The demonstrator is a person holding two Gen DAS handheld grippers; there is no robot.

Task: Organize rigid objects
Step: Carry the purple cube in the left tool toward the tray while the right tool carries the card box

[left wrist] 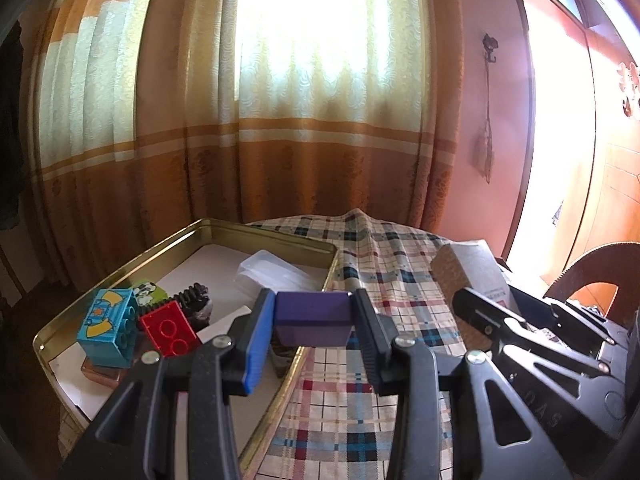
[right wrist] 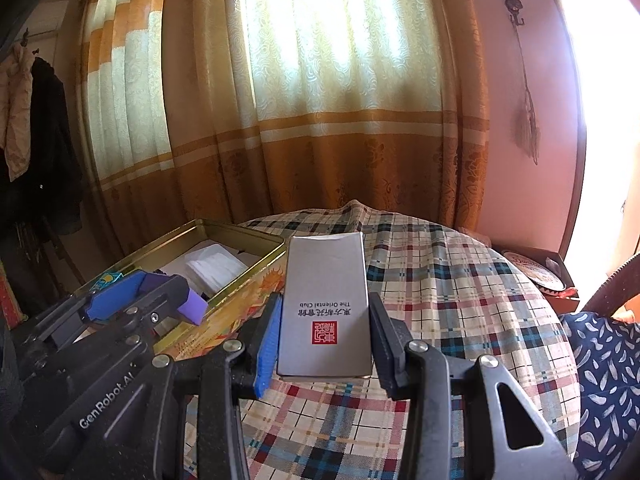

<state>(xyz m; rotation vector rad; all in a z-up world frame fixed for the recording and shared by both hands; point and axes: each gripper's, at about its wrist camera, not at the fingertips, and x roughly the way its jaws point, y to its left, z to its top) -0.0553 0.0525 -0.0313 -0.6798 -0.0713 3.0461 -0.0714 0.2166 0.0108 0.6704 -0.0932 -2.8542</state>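
I have the worktop (right wrist: pixel 460 280) under its checked cloth ahead of me, and the gold tin tray (left wrist: pixel 280 236) sitting on its left part. Both loads are up and mid-carry, so I judge the step in hand is bringing them to the tray.

The right hand-held gripper (right wrist: pixel 324 340) is closed on the grey box (right wrist: pixel 326 300), pads pressed to its long sides, held above the cloth just beside the tray's near wall. The left hand-held gripper (left wrist: pixel 312 320) is clamped on the purple block (left wrist: pixel 311 318), hanging over the tray's right rim.

Inside the tray lie a clear plastic lid (left wrist: pixel 272 272), a blue brick (left wrist: pixel 108 328), a red brick (left wrist: pixel 170 328) and a dark lump I can't identify.

Next, I'd say, the block wants carrying left over bare tray floor, lowering, then releasing; the long box needs more free space.
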